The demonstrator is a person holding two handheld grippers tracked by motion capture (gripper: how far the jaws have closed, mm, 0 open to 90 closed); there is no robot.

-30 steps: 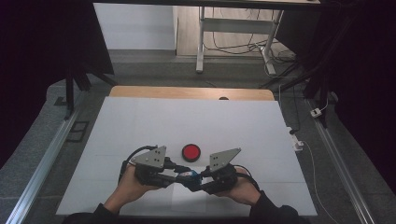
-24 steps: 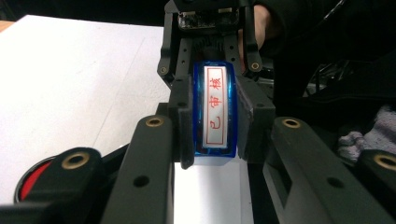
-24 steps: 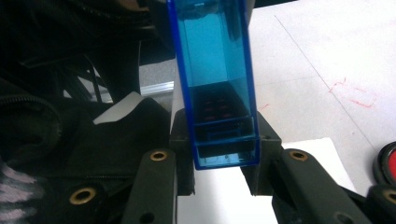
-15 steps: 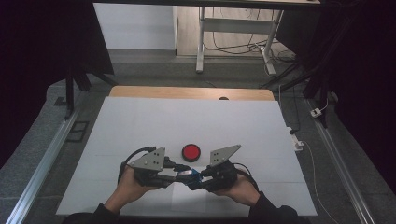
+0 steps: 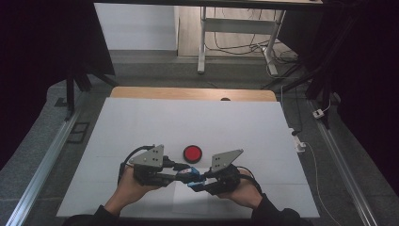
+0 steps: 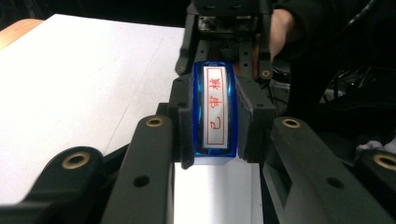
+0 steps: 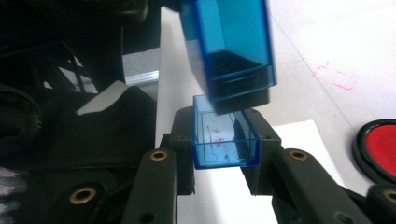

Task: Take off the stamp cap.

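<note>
- Your left gripper (image 5: 181, 175) is clamped on the blue stamp (image 6: 214, 113). In the left gripper view its pads squeeze the two long sides, and the white label with red characters faces the camera.
- Keep that clamp firm and level. The stamp body is what the cap must line up with, so any roll of your left wrist will likely skew the fit.
- Between the two sets of jaws, the stamp and the clear blue cap (image 7: 225, 138) sit nearly mouth to end, just apart or barely touching. I cannot tell which.
- Your right gripper (image 5: 195, 184) is clamped on the cap, with its open mouth turned toward the stamp's dark lower end.
- Move the cap straight along the stamp's long axis rather than at an angle. The smeared ink inside suggests the walls will mark easily.
- Beyond your right jaws, just past their tips, lies the red ink pad (image 5: 192, 152). Stay off it.
- Against the earlier high views nothing has shifted: both hands, both clamps and the pad sit where they were.
</note>
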